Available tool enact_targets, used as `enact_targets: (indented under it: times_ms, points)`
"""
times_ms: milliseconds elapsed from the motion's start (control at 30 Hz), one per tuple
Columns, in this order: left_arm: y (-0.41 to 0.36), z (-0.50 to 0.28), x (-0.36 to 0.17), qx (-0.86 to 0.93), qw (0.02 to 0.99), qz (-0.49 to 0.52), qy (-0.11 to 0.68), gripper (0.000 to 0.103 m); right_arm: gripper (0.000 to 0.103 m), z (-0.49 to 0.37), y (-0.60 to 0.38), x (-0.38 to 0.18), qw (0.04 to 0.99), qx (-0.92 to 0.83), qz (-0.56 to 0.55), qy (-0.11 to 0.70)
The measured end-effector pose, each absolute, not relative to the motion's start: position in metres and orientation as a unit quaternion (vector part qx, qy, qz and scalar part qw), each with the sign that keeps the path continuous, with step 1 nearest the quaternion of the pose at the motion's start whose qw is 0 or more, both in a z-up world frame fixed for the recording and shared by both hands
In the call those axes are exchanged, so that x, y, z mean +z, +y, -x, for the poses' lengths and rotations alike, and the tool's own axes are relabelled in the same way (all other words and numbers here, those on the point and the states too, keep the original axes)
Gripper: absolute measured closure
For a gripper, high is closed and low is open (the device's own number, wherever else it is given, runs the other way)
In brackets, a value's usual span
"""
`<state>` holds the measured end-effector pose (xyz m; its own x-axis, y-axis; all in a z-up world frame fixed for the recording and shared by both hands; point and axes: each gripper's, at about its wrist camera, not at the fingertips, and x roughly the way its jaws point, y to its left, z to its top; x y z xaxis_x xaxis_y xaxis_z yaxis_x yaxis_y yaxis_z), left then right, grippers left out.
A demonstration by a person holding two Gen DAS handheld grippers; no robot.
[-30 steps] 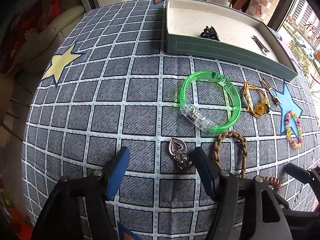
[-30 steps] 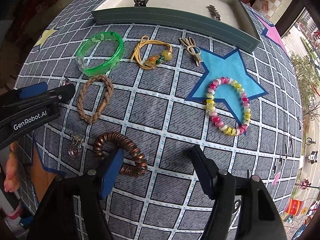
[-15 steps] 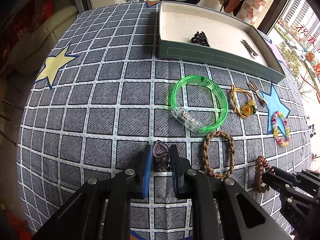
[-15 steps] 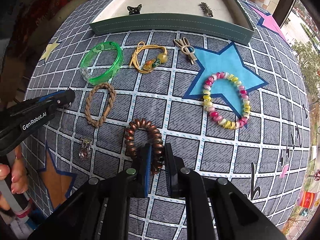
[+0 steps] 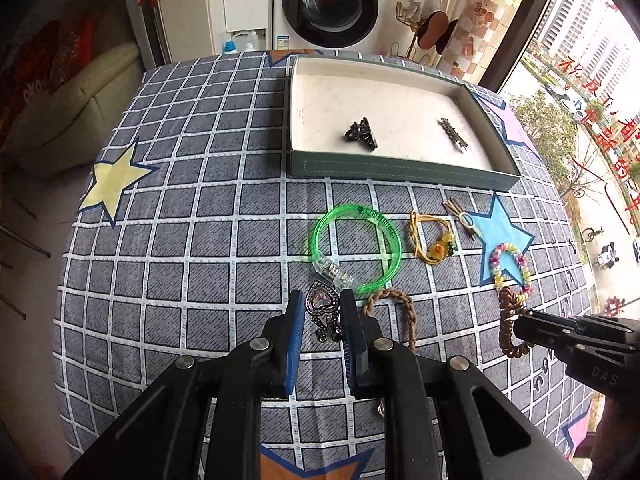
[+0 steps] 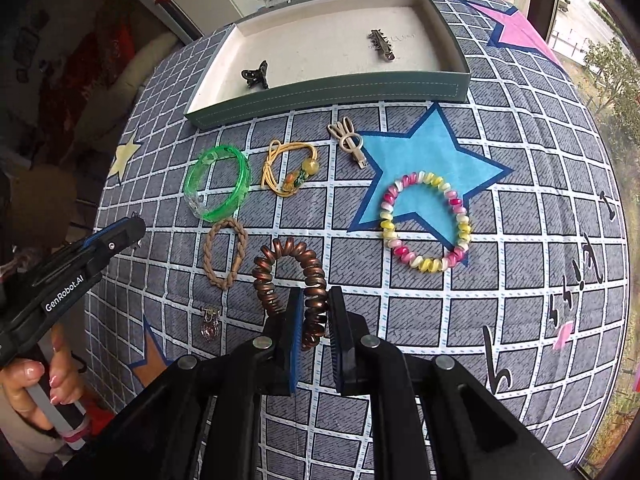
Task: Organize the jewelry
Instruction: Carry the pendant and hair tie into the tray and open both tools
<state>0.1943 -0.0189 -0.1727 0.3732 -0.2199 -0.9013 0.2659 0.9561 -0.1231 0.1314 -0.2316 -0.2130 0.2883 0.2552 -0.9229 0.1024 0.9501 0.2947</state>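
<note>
A daylit laundry corner around a cloth-covered table.

Beyond the claw, a white front-loading washing machine with a dark round door (image 5: 330,4) stands against the far wall, a gold wire rack (image 5: 416,20) just to its right. Right of the claw, a tall window (image 5: 580,92) shows high-rise blocks, trees and a street in bright daylight. Left of the claw sits a cream padded sofa (image 5: 76,108). The grey grid-patterned tablecloth with coloured stars (image 5: 180,200) spreads below.
</note>
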Motion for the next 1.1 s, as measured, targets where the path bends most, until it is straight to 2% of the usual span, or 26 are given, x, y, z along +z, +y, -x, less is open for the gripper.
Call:
enact_targets:
  times_ms: [567,1100]
  points:
    - [-0.059,-0.260,-0.135,-0.164,0.852,-0.010,0.497,0.073,0.090,-0.208,-0.284,-0.159,0.822,0.029,-0.159,0.546]
    - [-0.125,-0.347,-0.162,-0.150,0.853,-0.020,0.499,0.073,0.090,-0.311,-0.319,-0.180,0.824,0.025,-0.165,0.542]
